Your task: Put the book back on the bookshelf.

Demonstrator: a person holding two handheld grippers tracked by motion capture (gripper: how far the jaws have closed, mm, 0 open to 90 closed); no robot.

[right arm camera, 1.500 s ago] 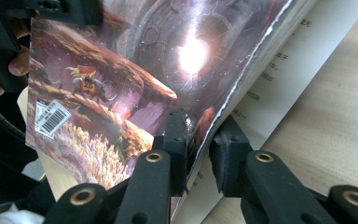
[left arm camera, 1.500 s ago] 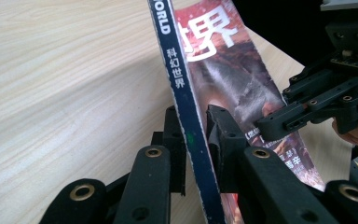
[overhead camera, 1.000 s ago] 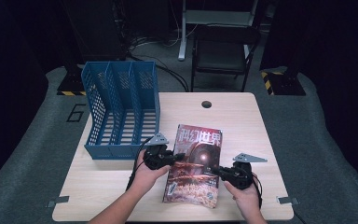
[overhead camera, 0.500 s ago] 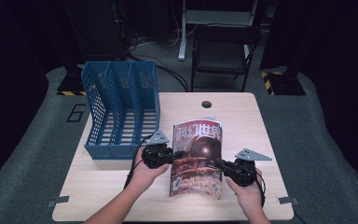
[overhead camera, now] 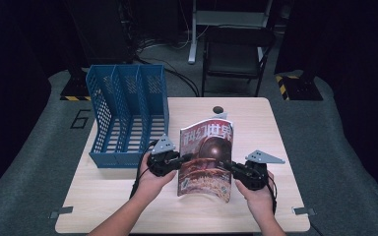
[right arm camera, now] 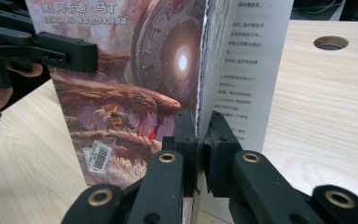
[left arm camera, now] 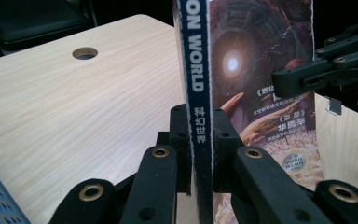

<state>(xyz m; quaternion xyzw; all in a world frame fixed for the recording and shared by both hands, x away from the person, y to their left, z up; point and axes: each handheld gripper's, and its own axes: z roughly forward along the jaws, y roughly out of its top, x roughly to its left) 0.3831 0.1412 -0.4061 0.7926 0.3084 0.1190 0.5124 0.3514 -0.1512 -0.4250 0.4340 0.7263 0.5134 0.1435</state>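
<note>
left gripper (left arm camera: 200,154) clamped on the spine of the magazine (left arm camera: 261,93), pads pressing both sides of the dark blue strip. right gripper (right arm camera: 199,154) clamped on the opposite, open page edge, one pad on the back cover, the other on a printed inner page. seen from above: left gripper (overhead camera: 179,160) at the magazine's (overhead camera: 206,157) left edge, right gripper (overhead camera: 234,169) at its right edge, a hand behind each. magazine held between them, tilted up off the table (overhead camera: 275,128), top leaning away from the person, bottom edge curling just above the wood near the front edge, roughly midway along it.

pale wood-grain table, with a round cable hole (overhead camera: 218,109) near the back edge. blue mesh file rack (overhead camera: 128,113) with three slots standing at the left side, its front near the left gripper, well apart from the magazine. metal brackets at the front corners. grey carpet around the table, a black chair (overhead camera: 236,54) beyond the back edge, dark room behind with cables on the floor.
</note>
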